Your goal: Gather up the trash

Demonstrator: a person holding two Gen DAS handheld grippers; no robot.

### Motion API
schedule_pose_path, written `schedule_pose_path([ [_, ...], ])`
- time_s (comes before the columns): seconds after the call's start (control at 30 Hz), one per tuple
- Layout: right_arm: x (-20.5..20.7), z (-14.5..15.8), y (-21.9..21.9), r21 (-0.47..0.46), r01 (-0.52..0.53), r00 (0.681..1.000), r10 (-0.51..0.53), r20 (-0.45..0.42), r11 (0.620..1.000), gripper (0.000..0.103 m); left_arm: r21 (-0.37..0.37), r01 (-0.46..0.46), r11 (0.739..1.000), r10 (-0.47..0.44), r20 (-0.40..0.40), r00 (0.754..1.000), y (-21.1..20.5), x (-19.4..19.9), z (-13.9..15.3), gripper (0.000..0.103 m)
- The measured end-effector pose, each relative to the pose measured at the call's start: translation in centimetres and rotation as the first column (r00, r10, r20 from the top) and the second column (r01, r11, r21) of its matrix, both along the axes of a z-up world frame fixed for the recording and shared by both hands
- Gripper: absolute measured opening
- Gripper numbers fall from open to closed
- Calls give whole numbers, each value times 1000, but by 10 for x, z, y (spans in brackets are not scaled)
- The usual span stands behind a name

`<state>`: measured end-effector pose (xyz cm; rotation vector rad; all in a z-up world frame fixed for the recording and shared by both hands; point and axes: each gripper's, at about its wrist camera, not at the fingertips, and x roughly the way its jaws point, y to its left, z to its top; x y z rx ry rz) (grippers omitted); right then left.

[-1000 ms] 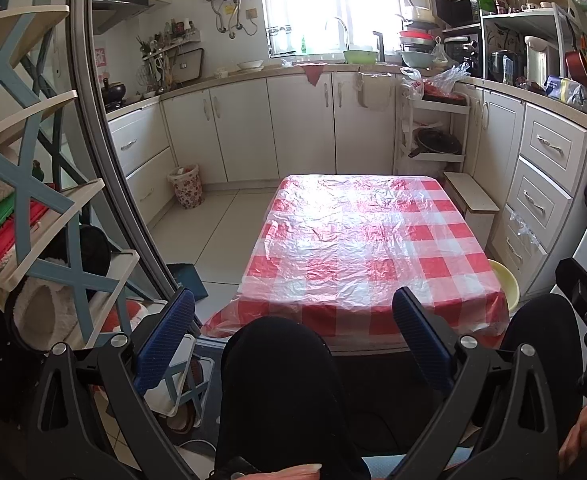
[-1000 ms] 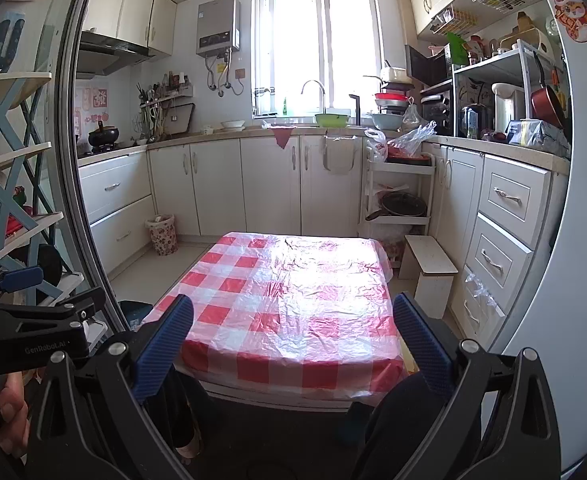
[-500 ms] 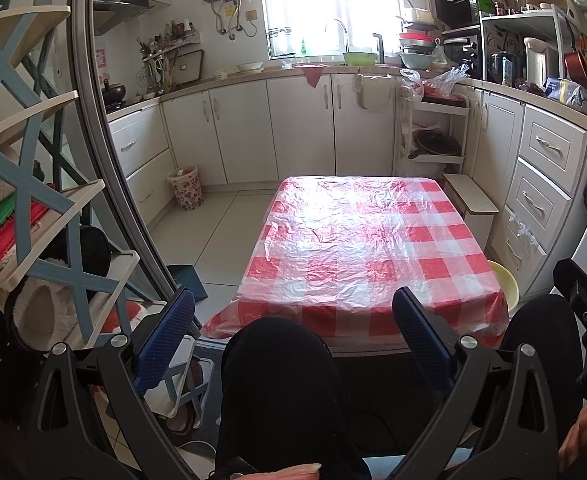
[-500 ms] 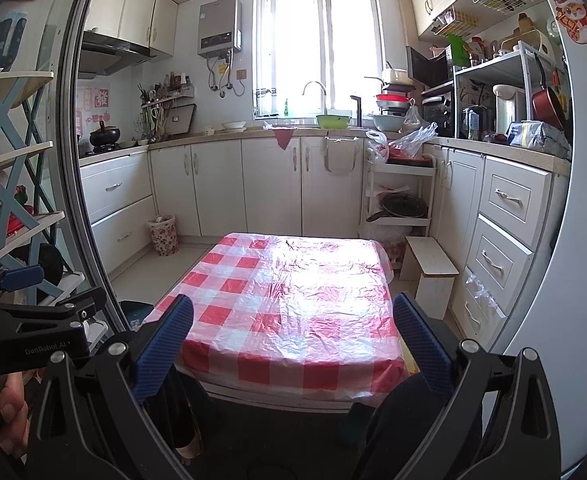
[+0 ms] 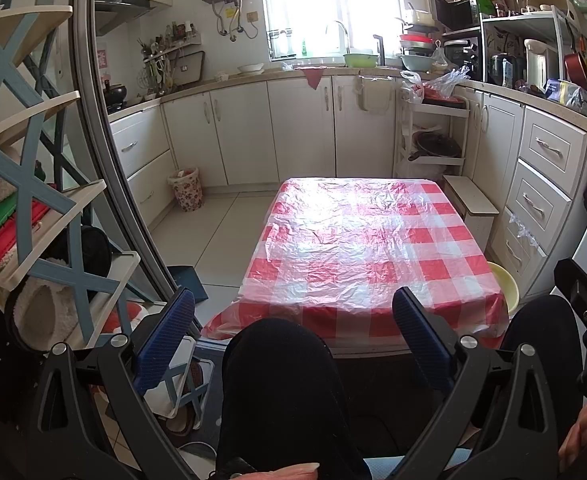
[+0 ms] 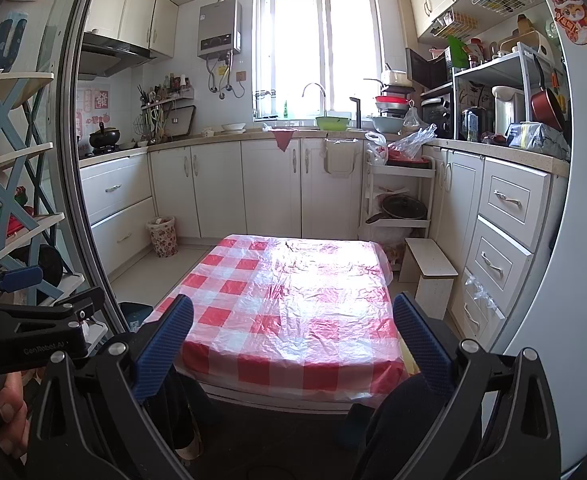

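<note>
Red and white checked cloth (image 5: 367, 248) over the table, seen from the left wrist camera. Left gripper (image 5: 293, 320) held low above a knee in dark trousers (image 5: 281, 384), blue fingers (image 5: 165, 332) wide apart, gripping nothing. Flowered bin (image 5: 186, 189) on the floor by the white cupboards (image 5: 245, 136), well apart from the gripper.

From the right wrist camera: right gripper (image 6: 293, 328) spread wide too, empty, near the table's front edge. Same bin (image 6: 162, 236) far left. No loose trash seen on the cloth (image 6: 293, 300).
</note>
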<state>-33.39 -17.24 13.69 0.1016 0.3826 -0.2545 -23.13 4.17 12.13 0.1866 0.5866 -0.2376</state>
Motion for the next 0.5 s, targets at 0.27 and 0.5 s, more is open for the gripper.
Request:
schedule_pose_path([
  [0.27,-1,-2,0,0,0,1000,0,-2,1000,96,-1,-1,1000,1,-1,1000,0,0,0,95],
  [0.5,0,-4,0,0,-1,1000,1,-5,1000,96,-1,0,1000,0,0,1000,1,0,0,95],
])
